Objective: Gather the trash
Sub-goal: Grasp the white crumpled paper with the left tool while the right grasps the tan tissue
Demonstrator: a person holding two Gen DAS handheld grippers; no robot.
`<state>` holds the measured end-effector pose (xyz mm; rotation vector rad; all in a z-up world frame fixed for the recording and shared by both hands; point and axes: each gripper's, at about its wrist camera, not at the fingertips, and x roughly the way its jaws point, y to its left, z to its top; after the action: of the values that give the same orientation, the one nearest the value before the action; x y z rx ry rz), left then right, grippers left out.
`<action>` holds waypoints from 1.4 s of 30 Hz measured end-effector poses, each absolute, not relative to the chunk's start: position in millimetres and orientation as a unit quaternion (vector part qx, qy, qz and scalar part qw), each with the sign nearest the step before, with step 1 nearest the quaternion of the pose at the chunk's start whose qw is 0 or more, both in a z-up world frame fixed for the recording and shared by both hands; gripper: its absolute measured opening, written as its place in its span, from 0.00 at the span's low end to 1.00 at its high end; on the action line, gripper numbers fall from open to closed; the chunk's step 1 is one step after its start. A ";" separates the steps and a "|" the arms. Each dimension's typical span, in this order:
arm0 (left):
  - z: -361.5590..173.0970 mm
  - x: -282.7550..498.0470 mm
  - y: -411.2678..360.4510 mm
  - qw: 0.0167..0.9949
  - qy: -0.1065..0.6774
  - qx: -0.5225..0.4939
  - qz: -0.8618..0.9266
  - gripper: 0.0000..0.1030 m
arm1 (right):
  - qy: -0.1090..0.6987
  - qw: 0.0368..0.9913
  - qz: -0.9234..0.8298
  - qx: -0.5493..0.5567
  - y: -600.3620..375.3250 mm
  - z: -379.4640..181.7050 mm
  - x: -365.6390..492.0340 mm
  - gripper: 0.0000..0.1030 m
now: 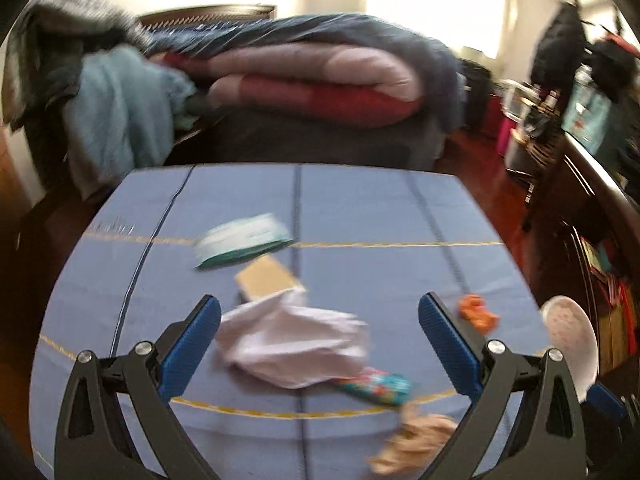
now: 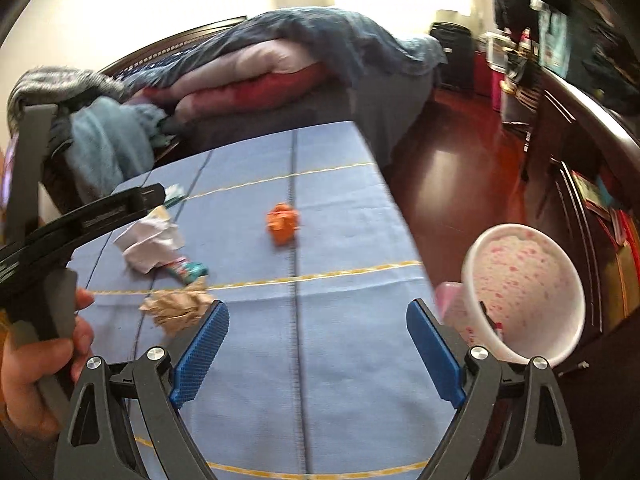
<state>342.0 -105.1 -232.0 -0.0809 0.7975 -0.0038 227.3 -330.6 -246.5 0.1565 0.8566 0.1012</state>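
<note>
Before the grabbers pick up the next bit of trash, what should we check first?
1. Left gripper open with nothing in it: ok, the jaws stand wide.
2. Right gripper empty: ok, nothing sits between the fingers.
3. Trash within sight: ok, white crumpled paper, orange wrapper and brown crumpled paper lie on the blue cloth.
4. White paper lined up with the left gripper: ok, it lies ahead between the fingers.
5. Bin ready: ok, its open mouth shows beside the table edge.
6. Picture sharp enough to aim: not ok, both views are blurred.
</note>
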 end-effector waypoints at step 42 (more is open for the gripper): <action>-231.8 321.4 -13.7 0.922 0.364 -0.126 -0.034 0.80 | 0.456 0.884 0.099 0.009 -226.1 -282.0 258.2 0.87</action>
<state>321.4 -13.7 -231.8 -0.2586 0.7485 -0.0690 258.2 -226.1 -282.0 0.0194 0.9489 0.2052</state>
